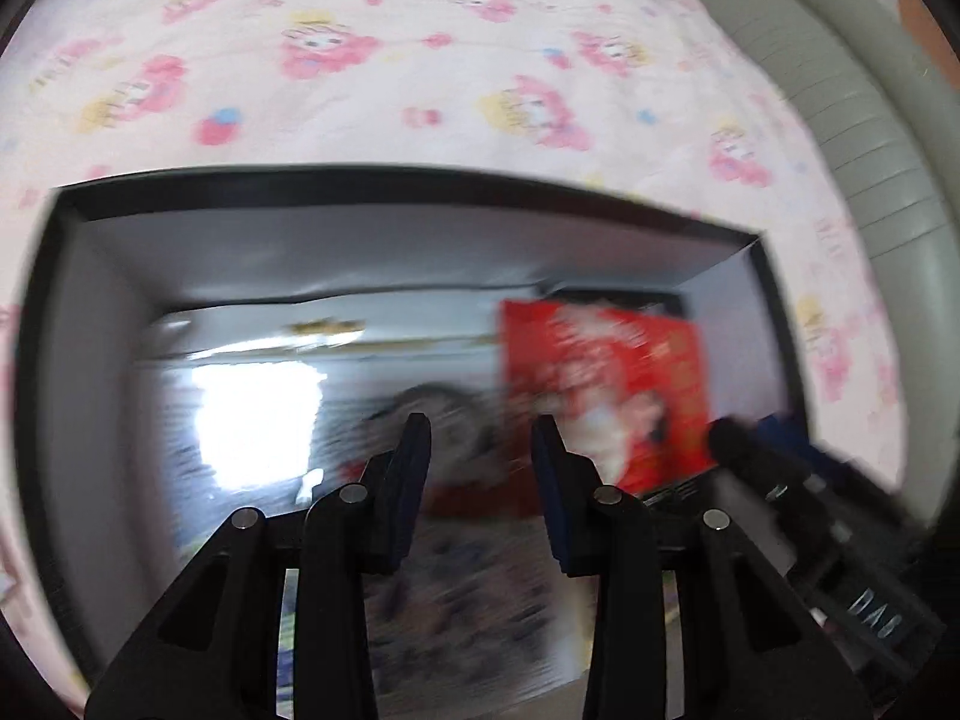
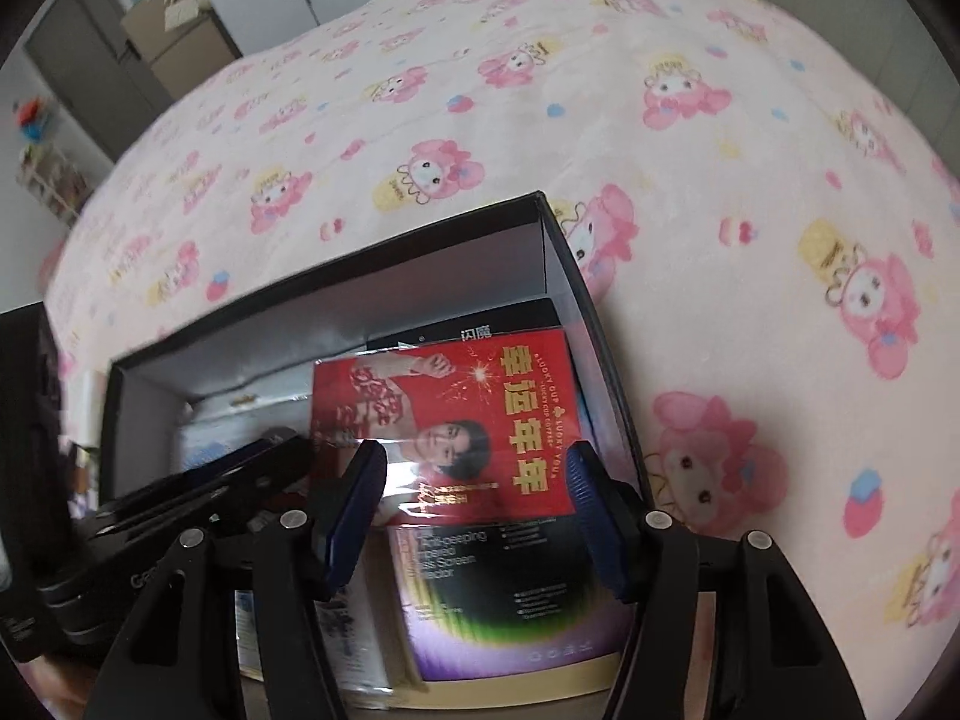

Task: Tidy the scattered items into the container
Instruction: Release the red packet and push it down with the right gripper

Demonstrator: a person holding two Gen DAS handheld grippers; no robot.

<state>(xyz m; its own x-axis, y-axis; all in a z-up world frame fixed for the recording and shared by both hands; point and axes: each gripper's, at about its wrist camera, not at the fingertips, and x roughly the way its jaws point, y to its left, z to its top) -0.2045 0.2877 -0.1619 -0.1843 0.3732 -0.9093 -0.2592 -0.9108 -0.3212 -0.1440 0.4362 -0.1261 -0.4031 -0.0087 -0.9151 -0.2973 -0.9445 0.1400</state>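
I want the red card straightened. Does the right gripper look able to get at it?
Probably yes: the right gripper is open just above the red card, which lies on top in the box, nothing covering it.

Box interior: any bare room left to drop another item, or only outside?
The black box is crowded: the red card overlaps the screen-protector pack, and both tools hang over it. The free patch is the pink bedsheet right of the box wall.

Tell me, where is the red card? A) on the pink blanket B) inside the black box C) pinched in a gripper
B: the red card lies inside the black box on other packets, and the right gripper above it is open, holding nothing.
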